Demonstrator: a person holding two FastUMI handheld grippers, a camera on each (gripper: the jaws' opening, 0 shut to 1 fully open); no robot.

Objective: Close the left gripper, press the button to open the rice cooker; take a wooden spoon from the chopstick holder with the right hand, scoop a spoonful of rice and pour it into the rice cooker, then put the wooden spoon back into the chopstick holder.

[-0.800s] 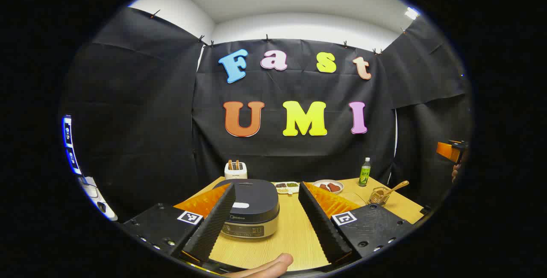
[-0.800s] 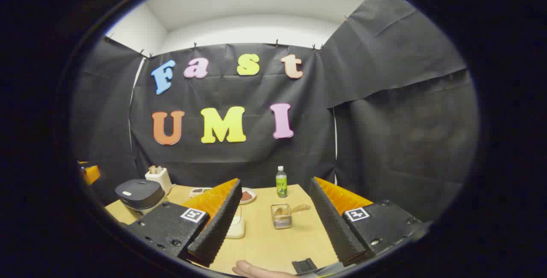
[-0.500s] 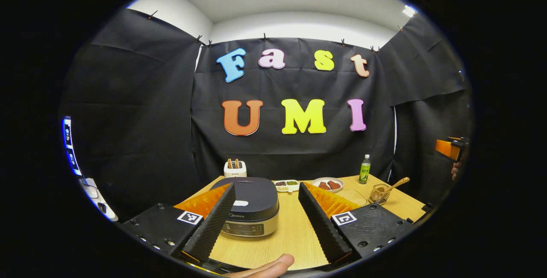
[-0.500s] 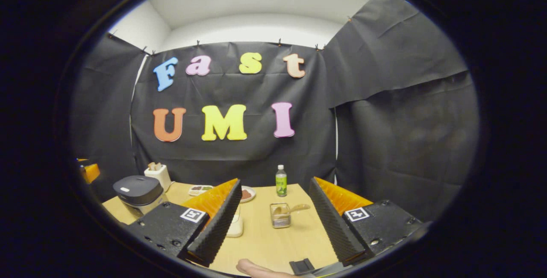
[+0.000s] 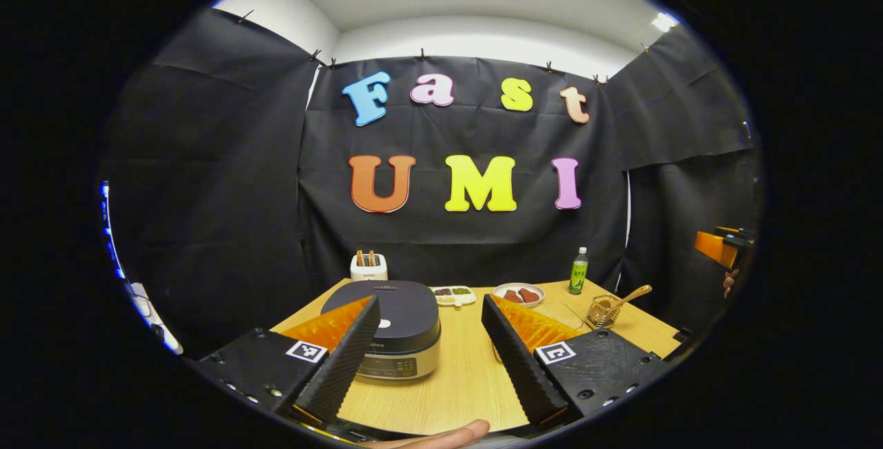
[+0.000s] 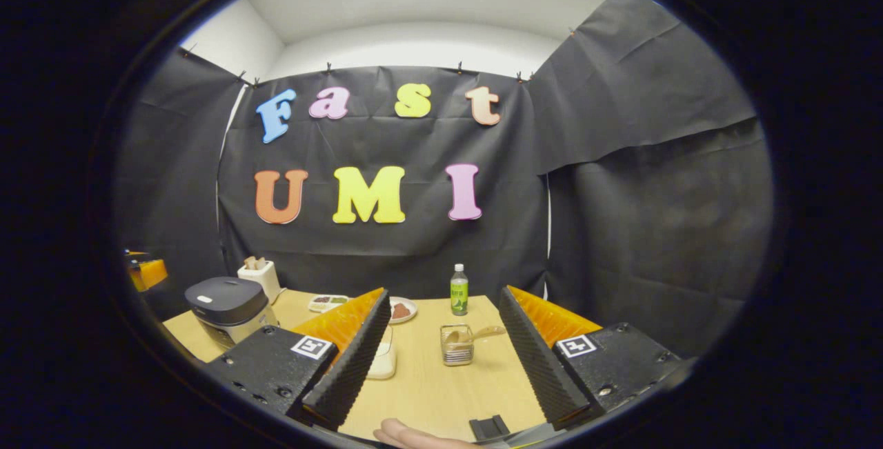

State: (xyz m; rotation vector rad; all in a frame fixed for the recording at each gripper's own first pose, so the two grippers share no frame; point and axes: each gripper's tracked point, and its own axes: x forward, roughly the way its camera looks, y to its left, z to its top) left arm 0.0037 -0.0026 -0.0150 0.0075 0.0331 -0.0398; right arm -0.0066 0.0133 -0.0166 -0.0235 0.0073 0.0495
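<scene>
The rice cooker (image 5: pixel 394 328) stands shut on the wooden table (image 5: pixel 469 383), its dark lid bearing a white button (image 5: pixel 384 323). My left gripper (image 5: pixel 431 299) is open, held a short way in front of the cooker and touching nothing. In the right gripper view the wire chopstick holder (image 6: pixel 456 345) with the wooden spoon (image 6: pixel 485 332) leaning in it sits ahead of my open right gripper (image 6: pixel 445 292). A pale rice container (image 6: pixel 383 361) lies partly behind that gripper's left finger. The cooker (image 6: pixel 227 302) is at the far left there.
At the back of the table are a white toaster (image 5: pixel 368 267), a compartment dish (image 5: pixel 453 294), a plate of red food (image 5: pixel 518 294) and a green bottle (image 5: pixel 578 272). The other gripper (image 5: pixel 721 247) hovers at the right edge. A fingertip (image 5: pixel 452 434) shows at the bottom.
The left gripper view has shifted slightly, so the cooker now sits a little farther off and to the left. The right gripper view has barely drifted. Both grippers stay open.
</scene>
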